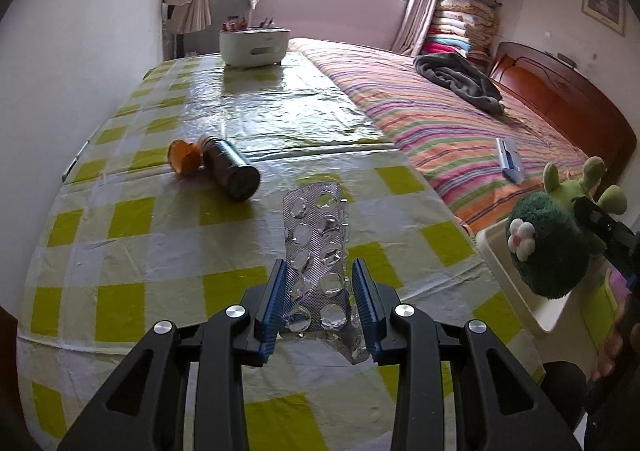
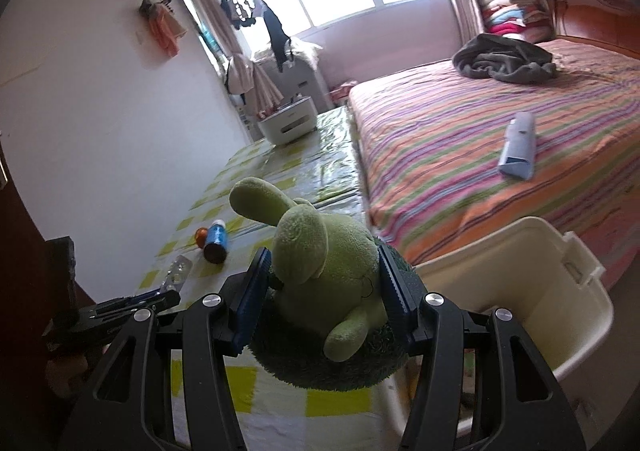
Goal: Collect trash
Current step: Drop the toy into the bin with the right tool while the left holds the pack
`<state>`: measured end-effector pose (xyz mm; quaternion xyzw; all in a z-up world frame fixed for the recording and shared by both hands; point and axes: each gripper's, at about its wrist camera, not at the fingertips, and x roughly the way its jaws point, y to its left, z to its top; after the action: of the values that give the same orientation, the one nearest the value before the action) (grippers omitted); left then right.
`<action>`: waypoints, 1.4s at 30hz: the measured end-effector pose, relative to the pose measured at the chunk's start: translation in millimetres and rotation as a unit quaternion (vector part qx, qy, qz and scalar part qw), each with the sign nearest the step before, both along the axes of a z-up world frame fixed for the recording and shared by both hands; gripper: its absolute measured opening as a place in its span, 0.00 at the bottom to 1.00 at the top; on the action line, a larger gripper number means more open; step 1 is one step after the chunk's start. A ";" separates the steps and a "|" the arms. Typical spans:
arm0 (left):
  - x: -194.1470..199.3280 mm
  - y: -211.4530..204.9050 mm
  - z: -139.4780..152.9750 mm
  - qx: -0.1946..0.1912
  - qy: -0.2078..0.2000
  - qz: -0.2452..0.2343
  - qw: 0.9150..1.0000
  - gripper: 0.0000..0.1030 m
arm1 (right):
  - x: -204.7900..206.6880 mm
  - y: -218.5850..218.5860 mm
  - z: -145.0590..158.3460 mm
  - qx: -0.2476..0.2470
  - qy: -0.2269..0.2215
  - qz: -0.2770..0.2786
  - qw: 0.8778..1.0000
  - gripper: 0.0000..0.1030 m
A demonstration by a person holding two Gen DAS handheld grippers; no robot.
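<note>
Our left tongs (image 1: pixel 318 295) pinch the empty pill sheet (image 1: pixel 316 251); right tongs (image 2: pixel 324 291) squeeze the plush toy (image 2: pixel 320 271). Thin sheet may slip b4 the bin (image 2: pixel 560 291).

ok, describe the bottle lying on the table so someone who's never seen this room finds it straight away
Start at the table with the yellow-and-white checked cloth, beside the striped bed. Near its middle lies a dark brown bottle on its side, an orange cap by its neck. Unlike the flat silver blister pack nearby, it is round and dark, with a blue label.
</note>
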<state>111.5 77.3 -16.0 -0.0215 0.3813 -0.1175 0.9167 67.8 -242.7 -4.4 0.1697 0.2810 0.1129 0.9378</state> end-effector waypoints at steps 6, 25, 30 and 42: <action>-4.6 -19.3 4.3 0.004 -0.003 -0.020 1.000 0.32 | -11.1 -25.8 2.5 0.002 -0.006 -0.027 1.000 0.51; -23.1 -65.2 19.3 0.022 -0.016 -0.072 0.997 0.32 | -11.6 -89.7 -21.9 0.021 0.014 -0.110 0.994 0.63; -25.2 -76.5 19.5 0.022 -0.012 -0.085 0.996 0.32 | -18.7 -103.1 -16.4 0.045 0.002 -0.129 0.991 0.70; -25.8 -132.0 22.9 0.012 -0.005 -0.155 0.988 0.32 | -49.6 -133.0 -33.9 0.074 0.007 -0.161 0.984 0.70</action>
<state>85.7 -54.7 6.9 0.0496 0.3771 -0.2540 0.8893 18.2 -375.7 -38.3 0.2827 0.2478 -0.0198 0.9264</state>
